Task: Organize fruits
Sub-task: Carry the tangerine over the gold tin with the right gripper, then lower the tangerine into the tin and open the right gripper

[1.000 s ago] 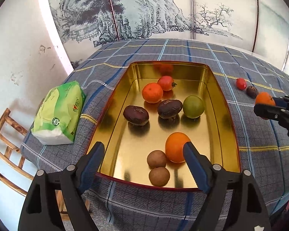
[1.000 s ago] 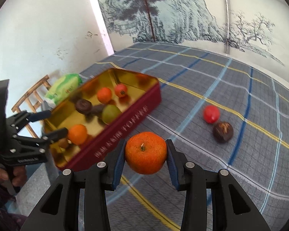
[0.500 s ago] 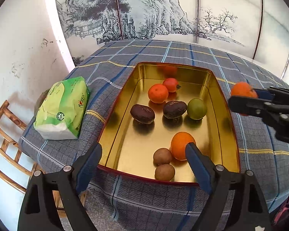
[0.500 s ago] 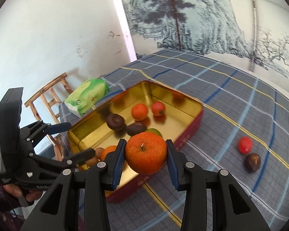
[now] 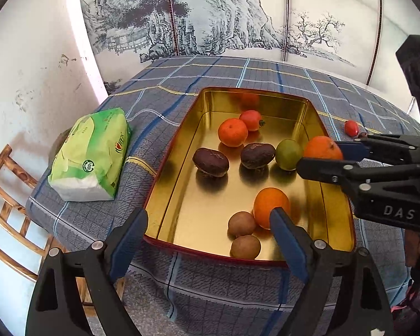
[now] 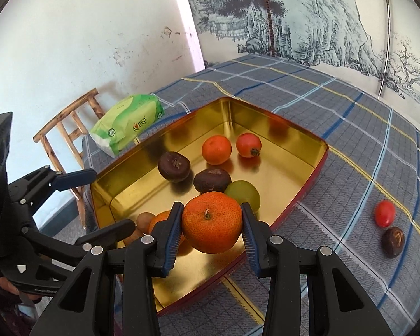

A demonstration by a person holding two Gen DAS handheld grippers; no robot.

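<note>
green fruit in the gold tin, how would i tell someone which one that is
Find the gold tin with red outer walls on the plaid tablecloth. Along its right side, the green fruit sits beside a wrinkled dark brown fruit. It is the only green piece there; the rest are orange, red or brown.

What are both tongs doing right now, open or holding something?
Left tongs: open, holding nothing, in front of the gold tin.
Right tongs: shut on a tangerine, above the tin.
</note>
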